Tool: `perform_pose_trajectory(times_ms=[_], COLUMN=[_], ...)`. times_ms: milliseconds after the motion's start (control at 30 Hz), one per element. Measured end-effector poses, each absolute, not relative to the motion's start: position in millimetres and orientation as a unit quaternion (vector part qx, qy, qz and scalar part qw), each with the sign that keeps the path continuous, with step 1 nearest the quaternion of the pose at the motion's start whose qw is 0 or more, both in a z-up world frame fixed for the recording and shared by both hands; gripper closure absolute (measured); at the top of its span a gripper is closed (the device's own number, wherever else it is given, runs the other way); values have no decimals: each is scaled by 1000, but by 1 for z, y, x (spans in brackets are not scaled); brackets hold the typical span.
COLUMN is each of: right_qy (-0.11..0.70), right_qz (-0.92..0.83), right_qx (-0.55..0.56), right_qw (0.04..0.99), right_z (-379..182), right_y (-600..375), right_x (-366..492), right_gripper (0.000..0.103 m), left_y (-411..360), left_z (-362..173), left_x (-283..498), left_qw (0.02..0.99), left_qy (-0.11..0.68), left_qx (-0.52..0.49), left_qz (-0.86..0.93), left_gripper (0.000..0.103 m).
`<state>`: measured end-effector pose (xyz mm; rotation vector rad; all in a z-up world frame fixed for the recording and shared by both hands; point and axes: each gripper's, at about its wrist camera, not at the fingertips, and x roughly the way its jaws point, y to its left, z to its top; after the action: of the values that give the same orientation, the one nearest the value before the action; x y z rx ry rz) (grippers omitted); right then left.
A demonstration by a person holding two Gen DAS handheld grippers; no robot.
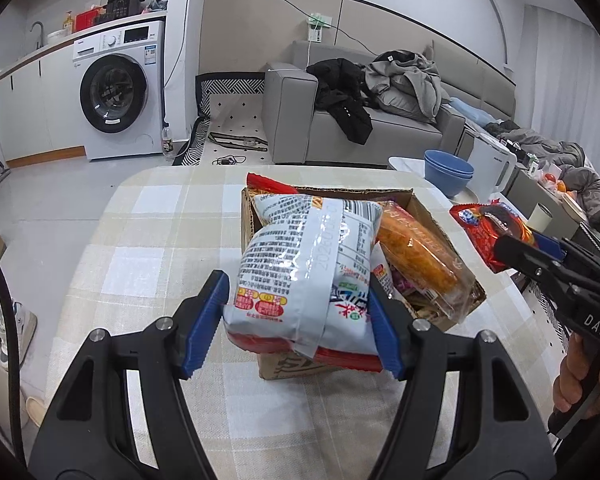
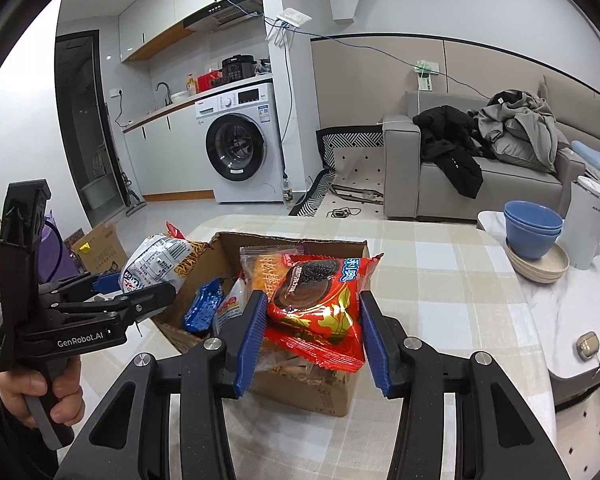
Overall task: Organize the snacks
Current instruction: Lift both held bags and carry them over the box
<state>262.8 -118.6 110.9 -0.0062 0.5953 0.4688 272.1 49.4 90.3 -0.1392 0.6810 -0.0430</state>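
1. My left gripper [image 1: 298, 312] is clamped on a white snack bag [image 1: 304, 268], its blue pads pressing both sides, and I hold it above the near end of the cardboard box [image 1: 424, 204].
2. My right gripper [image 2: 312, 336] is clamped on a red cookie packet [image 2: 320, 304], which hangs over the right half of the same box [image 2: 324, 392].
3. The box sits on a table with a checked cloth [image 1: 156, 240]. Inside it I see an orange packet [image 1: 420, 252] along the right wall and, from the right wrist camera, a blue packet [image 2: 204, 308] low on the left.
4. Each gripper stands in the other's view: the right one [image 1: 540, 252] enters from the right with its red packet [image 1: 484, 232], and the left one [image 2: 112, 300] comes in from the left with its white bag [image 2: 156, 260].
5. Past the table's far right corner stand stacked blue bowls [image 2: 534, 228] on a plate and a white kettle [image 2: 592, 224]; a small earbud case [image 2: 587, 344] lies nearer.
6. Behind are a washing machine [image 1: 116, 92] and a grey sofa [image 2: 480, 184] piled with clothes.
7. The white bag hides most of the box's contents from the left wrist camera, and the red packet covers the middle from the right. The small wrappers at the bottom are too crowded to tell apart.
8. Of the person I see only fingers around each handle [image 2: 32, 396], cut off at the picture's edge.
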Motion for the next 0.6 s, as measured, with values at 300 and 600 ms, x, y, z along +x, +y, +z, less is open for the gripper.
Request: perform_pose_trajectory(times_ms=[300, 600], right_qy=[304, 319], right_qz=[214, 207], right_qx=[-32, -51], right_qw=[928, 924], right_z=[103, 92], right_y=[-103, -94], right_x=[295, 321], right_gripper=[57, 57], left_y=[45, 35], left_z=[80, 66], left_x=[308, 339], left_qw=[938, 935], left_qy=[343, 353], left_qx=[-57, -42], left_qz=[-8, 4], left_gripper=[38, 38])
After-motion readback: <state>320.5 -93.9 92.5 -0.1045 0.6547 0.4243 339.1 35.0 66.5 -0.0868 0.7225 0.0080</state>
